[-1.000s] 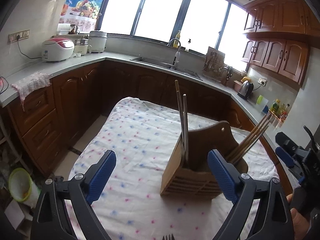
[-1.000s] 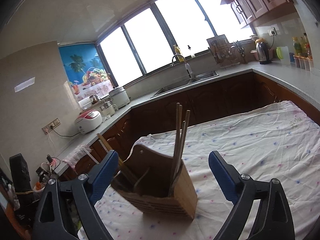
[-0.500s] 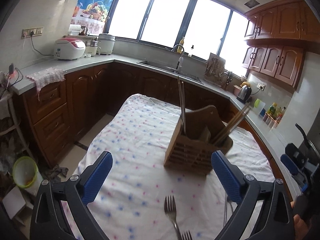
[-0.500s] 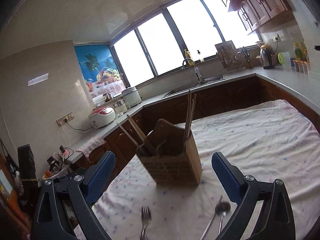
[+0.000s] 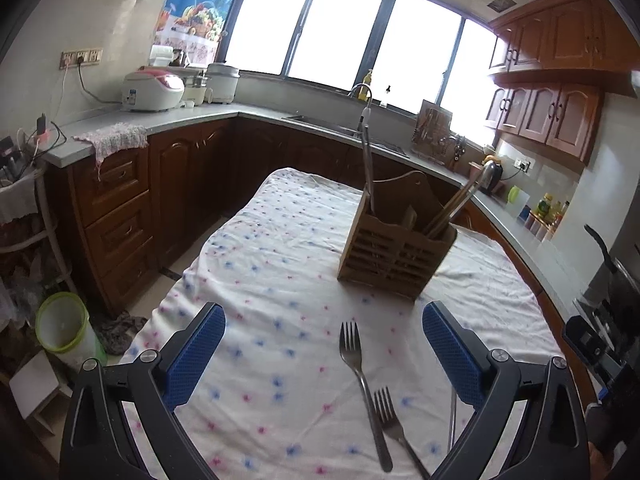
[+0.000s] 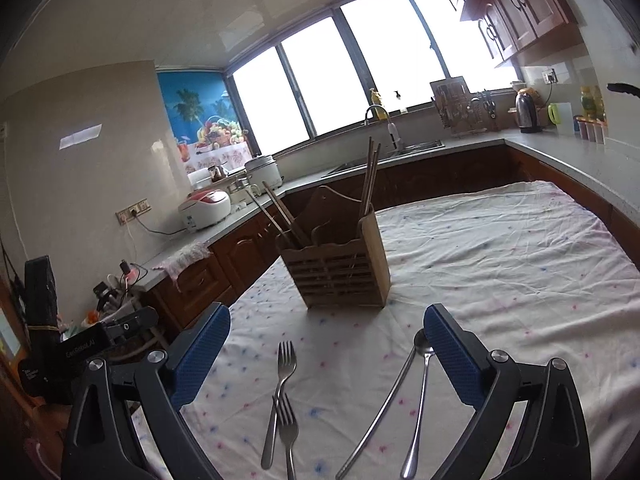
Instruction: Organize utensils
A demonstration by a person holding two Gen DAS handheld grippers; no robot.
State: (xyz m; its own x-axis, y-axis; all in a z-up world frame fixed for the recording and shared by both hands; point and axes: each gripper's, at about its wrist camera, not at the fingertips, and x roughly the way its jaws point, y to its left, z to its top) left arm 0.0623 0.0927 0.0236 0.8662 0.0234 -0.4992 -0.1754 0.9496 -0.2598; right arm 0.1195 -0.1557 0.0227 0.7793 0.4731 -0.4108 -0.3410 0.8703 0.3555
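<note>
A wooden slatted utensil holder [image 5: 394, 246] stands on the cloth-covered table [image 5: 260, 264] and holds chopsticks [image 5: 454, 204] in two compartments; it also shows in the right wrist view [image 6: 340, 268]. Two forks [image 5: 362, 376] lie crossed on the cloth in front of it, between the fingers of both grippers, also in the right wrist view [image 6: 280, 400]. Two spoons [image 6: 416, 392] lie to their right. My left gripper [image 5: 324, 354] is open and empty above the forks. My right gripper [image 6: 326, 356] is open and empty above forks and spoons.
Kitchen counters with dark wood cabinets [image 5: 120, 200] wrap around the table. A sink and tap [image 5: 362, 96] sit behind the holder. Rice cookers [image 5: 154, 90] stand at the left. A green bin [image 5: 64, 326] stands on the floor at the left.
Both grippers have pulled back from the holder and tilted down. The holder now looks smaller and farther. The forks and spoons have come into view. Both stay open.
</note>
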